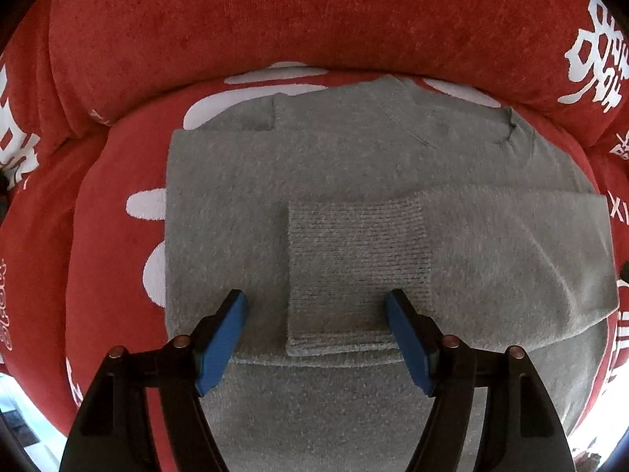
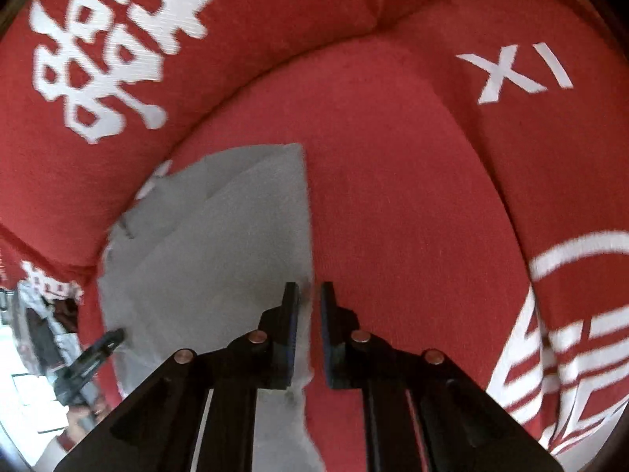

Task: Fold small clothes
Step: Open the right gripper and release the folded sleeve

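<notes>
A grey knit sweater [image 1: 354, 165] lies flat on a red cushion [image 1: 118, 181]. One sleeve is folded across its body, with the ribbed cuff [image 1: 354, 267] in the middle. My left gripper [image 1: 316, 303] points straight down over that cuff. It is open, with its blue pads [image 1: 220, 346] on either side of the cuff and clear of the cloth. My right gripper [image 2: 309, 291] hangs over the sweater's right edge [image 2: 236, 255]. Its jaws are shut to a thin slit, and the cloth beneath looks flat and not lifted.
The cushion has a raised red rim [image 1: 314, 19] with white characters all round. More red seat [image 2: 412, 196] lies to the right of the sweater. A black finger of the other gripper [image 2: 98, 348] shows at the sweater's left side.
</notes>
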### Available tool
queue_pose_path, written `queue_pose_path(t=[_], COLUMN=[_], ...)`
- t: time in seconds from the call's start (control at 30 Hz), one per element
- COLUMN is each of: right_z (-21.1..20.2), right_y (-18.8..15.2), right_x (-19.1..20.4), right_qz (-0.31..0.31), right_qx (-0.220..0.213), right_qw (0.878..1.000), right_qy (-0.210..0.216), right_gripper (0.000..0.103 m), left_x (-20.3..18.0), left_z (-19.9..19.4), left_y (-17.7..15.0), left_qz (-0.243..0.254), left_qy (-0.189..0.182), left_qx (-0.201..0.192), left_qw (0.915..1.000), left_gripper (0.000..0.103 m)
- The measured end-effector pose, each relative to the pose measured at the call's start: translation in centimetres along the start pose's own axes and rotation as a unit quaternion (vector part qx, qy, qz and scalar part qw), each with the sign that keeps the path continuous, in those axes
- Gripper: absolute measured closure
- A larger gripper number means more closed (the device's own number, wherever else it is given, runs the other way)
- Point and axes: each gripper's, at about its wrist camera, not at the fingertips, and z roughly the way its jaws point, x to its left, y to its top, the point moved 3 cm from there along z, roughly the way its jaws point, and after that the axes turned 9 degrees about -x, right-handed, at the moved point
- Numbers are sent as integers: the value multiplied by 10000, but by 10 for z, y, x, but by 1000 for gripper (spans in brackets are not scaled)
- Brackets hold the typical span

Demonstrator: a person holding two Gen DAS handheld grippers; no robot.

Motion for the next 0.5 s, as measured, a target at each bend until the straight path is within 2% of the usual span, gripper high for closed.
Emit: queue_pose_path(t=[0.1,0.2,0.3,0.37,0.5], right_z=[-9,0,19,20,14], right_y=[-7,-16,-34,-40,-45], right_x=[13,29,34,37,43], right_qz=[-191,-329,-711,-898,-1191], right_qx=[-42,75,316,148,148], right_qw=[9998,9993,9967,9955,9915], right_qy=[79,134,-232,-254,-499], right_gripper=[93,93,93,94,94], left_x=[-2,-5,1,5,15], left_z=[-2,-4,-5,-7,-10], left_y=[2,3,0,-2,-6], left_qz=[23,144,79,36,77], left_qy=[55,147,141,133,165], left_qx=[14,-5,5,11,45], left_qw=[10000,9998,9999,9999,9998], left_gripper=[29,29,28,28,28])
